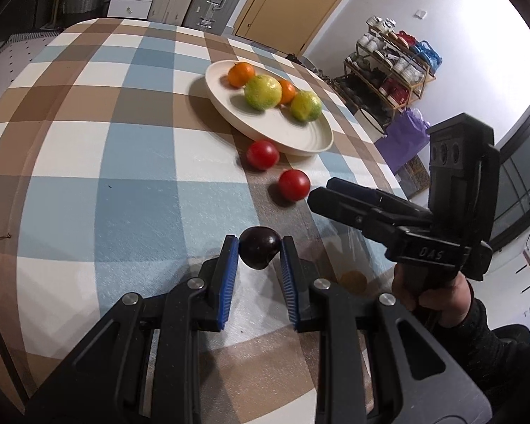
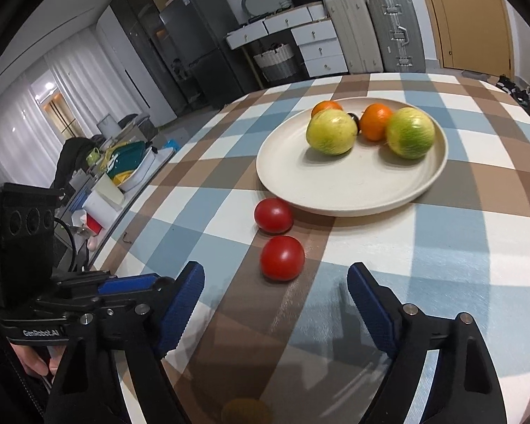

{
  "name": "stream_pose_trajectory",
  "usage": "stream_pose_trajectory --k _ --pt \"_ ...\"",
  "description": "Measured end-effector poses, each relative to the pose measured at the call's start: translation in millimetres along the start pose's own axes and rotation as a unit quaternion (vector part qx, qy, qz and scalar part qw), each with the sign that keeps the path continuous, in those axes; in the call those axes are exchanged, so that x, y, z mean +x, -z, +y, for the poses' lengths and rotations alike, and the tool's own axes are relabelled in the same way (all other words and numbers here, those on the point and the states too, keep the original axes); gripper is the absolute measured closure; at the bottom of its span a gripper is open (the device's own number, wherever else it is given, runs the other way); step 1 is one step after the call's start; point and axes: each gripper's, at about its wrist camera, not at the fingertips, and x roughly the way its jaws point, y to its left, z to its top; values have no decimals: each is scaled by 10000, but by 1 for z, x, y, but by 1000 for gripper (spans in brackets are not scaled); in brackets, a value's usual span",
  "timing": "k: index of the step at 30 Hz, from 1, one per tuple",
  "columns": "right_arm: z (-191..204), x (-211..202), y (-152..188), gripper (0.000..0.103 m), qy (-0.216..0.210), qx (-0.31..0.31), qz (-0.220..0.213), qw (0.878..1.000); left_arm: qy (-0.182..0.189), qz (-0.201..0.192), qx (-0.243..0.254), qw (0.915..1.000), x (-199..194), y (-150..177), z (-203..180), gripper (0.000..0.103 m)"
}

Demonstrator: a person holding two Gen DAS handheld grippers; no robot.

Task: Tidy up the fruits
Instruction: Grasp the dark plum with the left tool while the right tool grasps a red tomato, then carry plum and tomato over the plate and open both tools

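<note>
My left gripper (image 1: 258, 247) is shut on a dark plum (image 1: 259, 251) and holds it above the checked tablecloth. A cream plate (image 1: 282, 134) farther ahead holds two oranges (image 1: 241, 74) and two green-yellow citrus fruits (image 1: 262, 92). Two red tomatoes (image 1: 262, 154) (image 1: 293, 184) lie on the cloth just in front of the plate. My right gripper (image 2: 275, 293) is open and empty, low over the cloth with the nearer tomato (image 2: 282, 257) just ahead of its jaws. The plate (image 2: 342, 190) in the right wrist view also shows a small dark fruit (image 2: 354, 118) between the oranges.
A clear container with an orange fruit inside (image 1: 352, 281) sits near the table's front, also seen in the right wrist view (image 2: 245, 410). The table edge drops off at right toward a shoe rack (image 1: 392, 70) and purple bag. Suitcases and drawers stand behind.
</note>
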Motion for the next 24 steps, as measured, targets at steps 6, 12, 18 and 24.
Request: stream_pose_trajectory --k 6,12,18,24 --pt "0 14 -8 30 34 -24 118 9999 -11 -52 -129 9999 -4 -9 12 82" --pt "2 24 -11 39 220 -108 227 9994 -24 -133 -166 9998 -8 -21 16 82" --pt "-2 29 -11 72 145 -96 327 9993 -110 -167 -180 9996 -6 -40 17 82" --pt "-12 20 -15 72 -62 65 216 9997 -111 -194 -132 9997 1 -70 11 82"
